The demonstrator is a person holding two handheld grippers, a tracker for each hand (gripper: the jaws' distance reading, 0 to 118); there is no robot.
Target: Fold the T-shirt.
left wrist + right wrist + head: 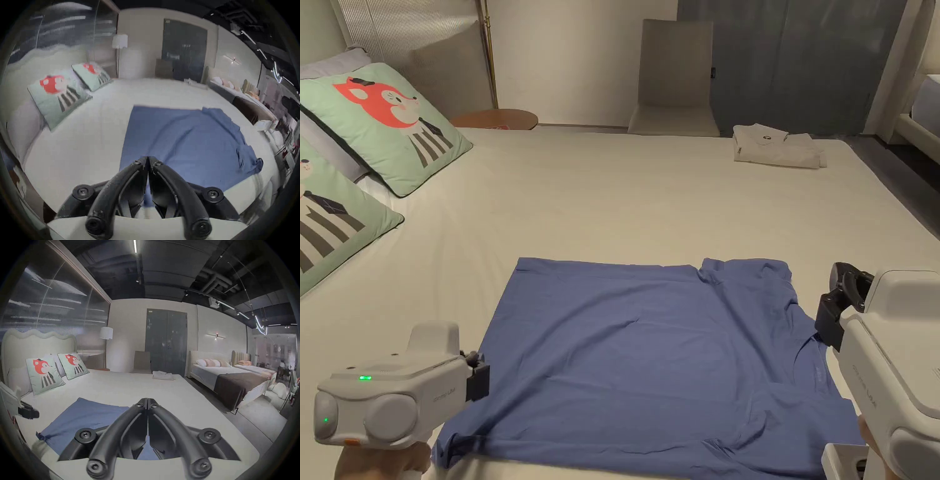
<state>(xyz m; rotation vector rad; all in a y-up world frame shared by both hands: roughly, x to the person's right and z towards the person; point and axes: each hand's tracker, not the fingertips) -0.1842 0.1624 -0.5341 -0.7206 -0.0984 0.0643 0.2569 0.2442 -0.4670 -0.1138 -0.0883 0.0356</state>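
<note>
A blue T-shirt (650, 356) lies spread flat on the cream bed (612, 187), its hem to the left and its neck to the right, with the far sleeve rumpled. My left gripper (478, 378) hovers at the shirt's near left hem corner; its jaws meet with nothing between them (148, 158). My right gripper (840, 300) hangs above the shirt's neck end, and its jaws are also closed on nothing (147, 400). The blue T-shirt (186, 138) spreads out ahead of the left jaws. In the right gripper view the T-shirt (84, 417) lies below and to the left.
Two green fox-print cushions (387, 125) lean at the bed's left end. A folded beige garment (775, 147) sits at the far right corner of the bed. A beige chair (675, 81) and a round wooden side table (497, 119) stand beyond the bed.
</note>
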